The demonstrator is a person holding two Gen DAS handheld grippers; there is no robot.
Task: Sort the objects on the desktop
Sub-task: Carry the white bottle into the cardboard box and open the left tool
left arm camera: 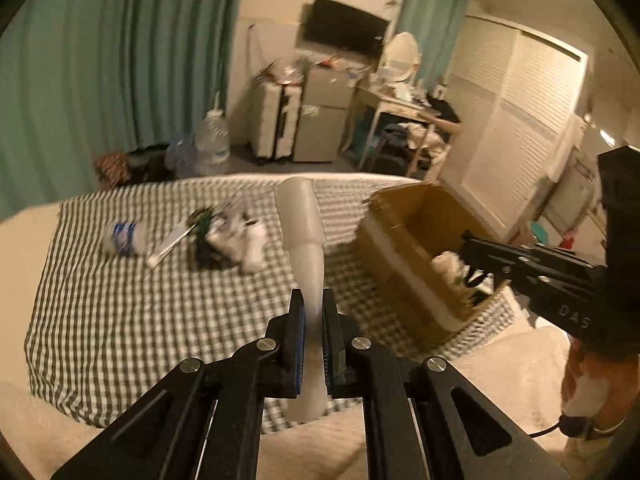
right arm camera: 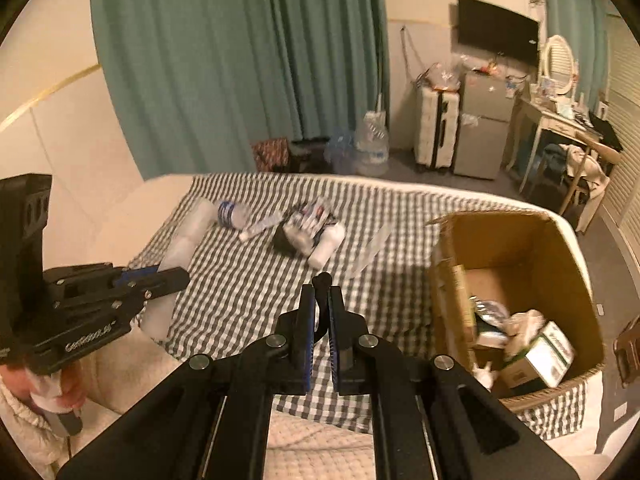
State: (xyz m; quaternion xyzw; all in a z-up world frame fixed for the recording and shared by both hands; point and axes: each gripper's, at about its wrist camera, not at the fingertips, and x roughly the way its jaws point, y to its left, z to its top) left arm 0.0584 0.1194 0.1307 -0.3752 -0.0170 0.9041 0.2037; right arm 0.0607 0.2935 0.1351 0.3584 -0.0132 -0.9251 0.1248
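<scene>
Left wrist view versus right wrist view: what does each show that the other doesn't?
Only the left wrist view shows the left gripper head-on, clamped on the white bottle. Only the right wrist view shows the cardboard box's contents and the small dark item held in the right gripper. Both show the checkered cloth, the object pile and the box.

A checked cloth covers the bed, carrying a cardboard box, a water bottle and clutter.
</scene>
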